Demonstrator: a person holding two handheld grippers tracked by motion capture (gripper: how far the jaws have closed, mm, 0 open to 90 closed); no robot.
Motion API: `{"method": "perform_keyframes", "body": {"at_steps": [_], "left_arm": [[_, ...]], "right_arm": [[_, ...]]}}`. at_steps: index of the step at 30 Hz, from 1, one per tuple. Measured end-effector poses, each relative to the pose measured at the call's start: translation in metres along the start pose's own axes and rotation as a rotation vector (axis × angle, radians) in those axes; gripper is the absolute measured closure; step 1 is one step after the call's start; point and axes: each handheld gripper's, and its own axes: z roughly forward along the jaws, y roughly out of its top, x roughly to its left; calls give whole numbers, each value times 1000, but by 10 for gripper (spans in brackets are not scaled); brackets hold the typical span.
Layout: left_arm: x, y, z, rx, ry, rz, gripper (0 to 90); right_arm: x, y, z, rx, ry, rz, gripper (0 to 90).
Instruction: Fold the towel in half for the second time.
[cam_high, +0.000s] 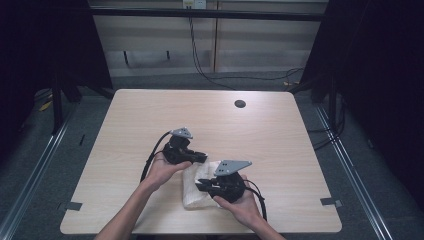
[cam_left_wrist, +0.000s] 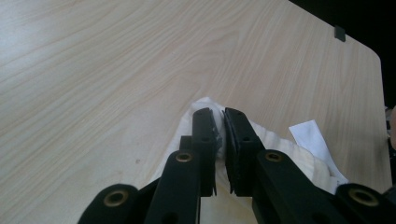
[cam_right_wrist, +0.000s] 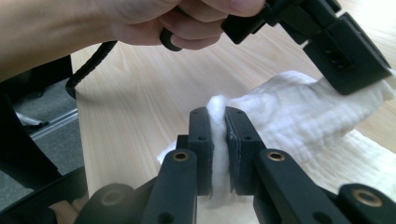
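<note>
A white cloth (cam_high: 196, 186) lies bunched on the wooden table (cam_high: 150, 115) near the front edge, between both hands. My left gripper (cam_high: 202, 158) is at the cloth's far edge, jaws shut on a corner of the cloth (cam_left_wrist: 261, 135). My right gripper (cam_high: 201, 185) comes in from the right over the cloth's middle. In the right gripper view its jaws are shut on a raised fold of the cloth (cam_right_wrist: 280, 112), with the left gripper (cam_right_wrist: 373, 79) clamped on the far corner just beyond.
A dark round hole (cam_high: 240, 104) sits in the table near the far edge. Tape marks (cam_high: 331, 202) are at the front corners. Cables (cam_high: 200, 60) run across the floor behind the table; dark curtains flank both sides.
</note>
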Motion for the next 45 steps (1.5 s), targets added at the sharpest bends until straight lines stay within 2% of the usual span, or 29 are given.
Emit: {"method": "perform_keyframes", "body": {"at_steps": [1,5,7,9,10,15,18,19,21,26,30,35,36,39,40,43,44,45], "left_arm": [[1,0,3,0,-9,-16,835],[4,-4,15,13,-24,-36,835],[3,-4,19,38,-23,-36,834],[4,-4,21,33,-23,-38,832],[5,-4,25,29,-34,-54,833],[5,-3,31,47,-29,-39,830],[6,-3,37,46,-48,-52,828],[6,-3,39,59,-36,-51,827],[5,-3,42,50,-61,-64,817],[2,-1,46,49,-56,-43,801],[2,1,52,45,-60,-64,780],[-2,5,55,41,-64,-62,729],[-6,7,57,46,-59,-40,716],[-10,11,55,25,-55,-35,668],[-11,13,54,24,-41,-31,645],[-14,15,51,21,-42,-15,593],[-16,16,48,12,-19,-2,574],[-15,16,47,9,-17,-2,565]], "right_arm": [[0,-1,-1,7,-4,-3,819],[-5,-7,-6,25,-19,3,812],[-9,-9,-9,32,-11,10,810],[-9,-12,-9,56,-14,-7,798],[-9,-13,-9,69,-12,-10,793],[-16,-20,-13,67,-7,12,773],[-20,-27,-15,65,-7,34,769],[-21,-28,-15,75,-14,29,765],[-21,-32,-14,90,-14,30,749],[-22,-37,-17,109,-52,35,727],[-23,-39,-25,102,-75,45,683],[-26,-42,-33,116,-106,59,625],[-26,-43,-35,117,-108,65,615],[-27,-46,-41,117,-121,66,572],[-28,-47,-43,118,-123,68,566],[-31,-48,-46,114,-123,74,545],[-35,-49,-49,105,-128,92,528],[-37,-49,-51,101,-133,96,524]]}}
